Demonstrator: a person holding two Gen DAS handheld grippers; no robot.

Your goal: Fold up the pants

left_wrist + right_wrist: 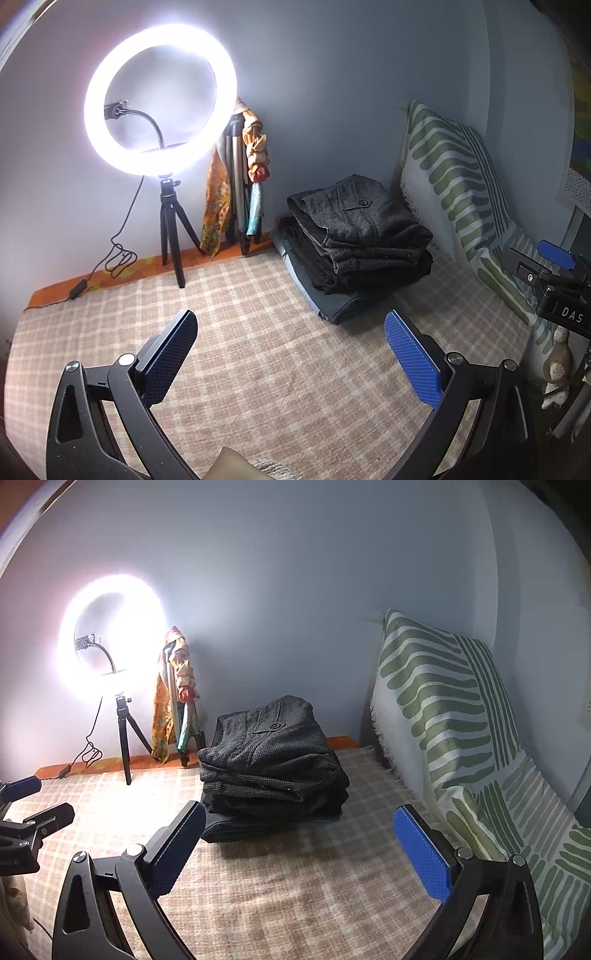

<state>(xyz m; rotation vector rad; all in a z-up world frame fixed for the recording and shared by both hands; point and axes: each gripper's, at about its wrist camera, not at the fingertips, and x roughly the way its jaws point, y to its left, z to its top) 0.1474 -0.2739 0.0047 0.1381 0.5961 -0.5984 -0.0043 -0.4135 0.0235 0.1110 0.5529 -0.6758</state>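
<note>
Pants [275, 746] lie folded in a dark stack on the plaid blanket [258, 886], ahead of my right gripper [299, 843] and beyond its fingertips — apart from both pads. From my left gripper [290, 349] the stack sits ahead, toward the right finger. Both grippers hover spread wide, holding nothing.

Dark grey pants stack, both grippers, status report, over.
Left gripper open, empty. Right gripper open, empty. Dark grey folded pants stack on checked beige blanket, untouched. Nothing in the way.
</note>
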